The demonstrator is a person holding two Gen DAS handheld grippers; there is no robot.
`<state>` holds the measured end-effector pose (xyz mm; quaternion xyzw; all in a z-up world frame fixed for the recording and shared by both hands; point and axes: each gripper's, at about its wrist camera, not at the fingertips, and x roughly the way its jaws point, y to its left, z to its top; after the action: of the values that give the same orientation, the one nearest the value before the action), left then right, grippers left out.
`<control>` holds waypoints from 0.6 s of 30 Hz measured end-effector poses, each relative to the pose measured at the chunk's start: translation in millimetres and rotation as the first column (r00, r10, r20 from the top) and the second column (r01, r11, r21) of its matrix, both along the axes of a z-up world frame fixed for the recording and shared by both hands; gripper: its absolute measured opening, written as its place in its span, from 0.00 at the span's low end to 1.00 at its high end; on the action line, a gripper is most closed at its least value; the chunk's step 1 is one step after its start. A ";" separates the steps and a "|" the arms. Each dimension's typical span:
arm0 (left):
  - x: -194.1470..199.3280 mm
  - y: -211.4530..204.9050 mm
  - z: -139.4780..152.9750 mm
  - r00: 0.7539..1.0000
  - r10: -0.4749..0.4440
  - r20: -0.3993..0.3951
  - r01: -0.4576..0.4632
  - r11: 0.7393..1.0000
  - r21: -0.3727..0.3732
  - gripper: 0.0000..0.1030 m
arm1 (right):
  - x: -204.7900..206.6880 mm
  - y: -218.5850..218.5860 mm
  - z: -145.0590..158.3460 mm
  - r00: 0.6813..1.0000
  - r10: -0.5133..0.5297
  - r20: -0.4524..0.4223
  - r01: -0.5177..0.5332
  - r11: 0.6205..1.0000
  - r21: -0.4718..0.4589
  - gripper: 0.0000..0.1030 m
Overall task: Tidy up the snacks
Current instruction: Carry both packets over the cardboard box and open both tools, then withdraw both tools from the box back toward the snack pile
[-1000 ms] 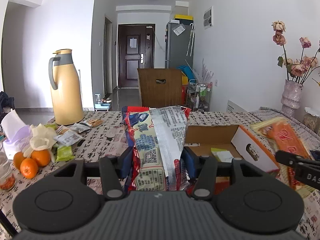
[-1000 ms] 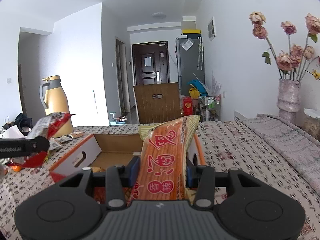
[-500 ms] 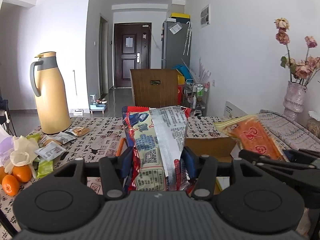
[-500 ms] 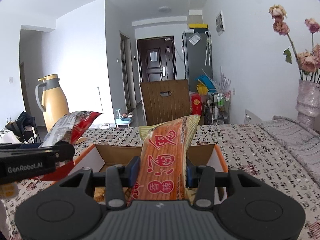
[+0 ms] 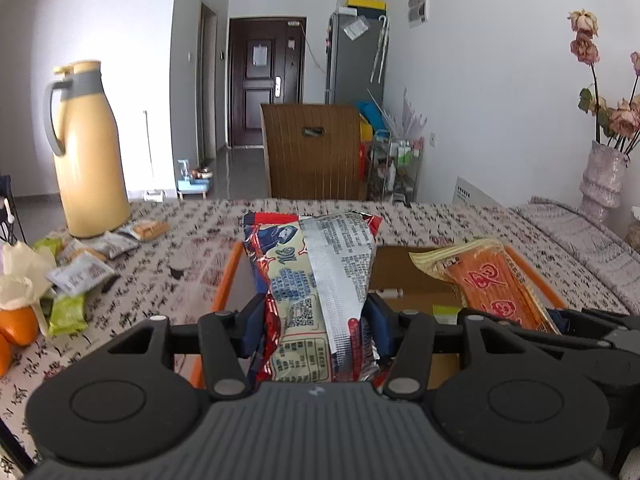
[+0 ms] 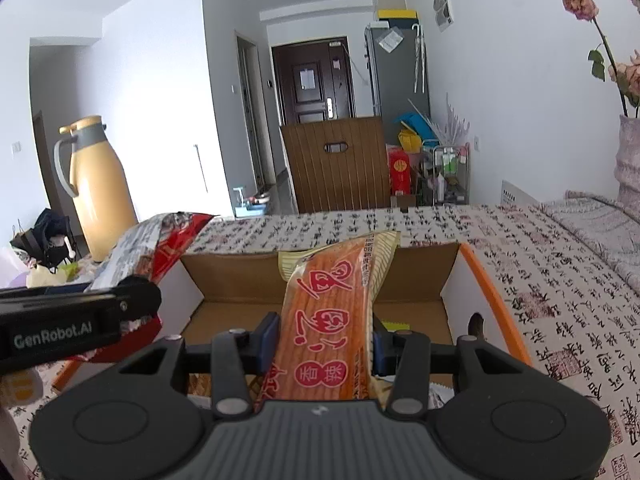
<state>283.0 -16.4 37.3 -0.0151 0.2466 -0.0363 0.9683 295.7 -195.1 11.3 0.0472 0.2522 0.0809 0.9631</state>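
A tall yellow thermos jug [image 5: 90, 152] with a grey collar stands at the far left of the patterned tablecloth [image 5: 192, 256]. Oranges [image 5: 18, 324] lie nearer than the jug, at the left edge. Beyond the table, right of the jug, a wooden chair back [image 5: 314, 150] stands before a dark door [image 5: 266, 80]. A vase [image 5: 600, 182] of dried roses stands far right.
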 end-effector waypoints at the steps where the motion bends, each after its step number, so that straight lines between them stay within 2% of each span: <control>1: 0.9 1.0 -1.7 1.000 -0.002 -0.007 0.002 1.000 -0.006 0.53 | 1.1 0.4 -2.0 1.000 -0.004 -0.008 0.004 1.000 -0.003 0.43; 3: 1.4 3.5 -3.2 1.000 0.001 -0.008 -0.002 1.000 -0.016 0.55 | 2.3 0.1 -4.1 1.000 -0.010 -0.019 0.010 1.000 -0.006 0.45; 5: -2.4 5.5 -1.8 1.000 0.004 0.007 -0.004 0.999 -0.031 0.66 | 2.8 -1.2 -5.5 0.999 -0.023 -0.029 0.022 1.000 -0.008 0.57; 6: -4.1 7.6 -0.8 1.000 0.011 0.014 -0.011 0.999 -0.042 0.83 | 2.0 -2.5 -5.9 0.999 -0.036 -0.028 0.036 0.999 -0.011 0.65; 7: -7.1 9.5 0.9 0.999 0.023 0.027 -0.022 0.999 -0.048 0.94 | 1.0 -5.1 -4.8 0.999 -0.047 -0.026 0.047 0.999 -0.008 0.77; 10: -14.2 13.2 6.9 0.997 0.047 0.061 -0.044 0.997 -0.056 1.00 | -4.2 -13.3 -2.3 0.997 -0.080 -0.008 0.080 0.997 0.009 0.99; 18: -15.5 17.3 10.0 0.994 0.084 0.065 -0.080 0.995 -0.057 1.00 | -8.9 -19.8 0.4 0.995 -0.096 0.001 0.096 0.995 0.021 1.00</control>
<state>267.5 1.0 47.3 -0.0504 0.2118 -0.0038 0.9760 286.9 -214.9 11.7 0.0690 0.2477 0.0374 0.9656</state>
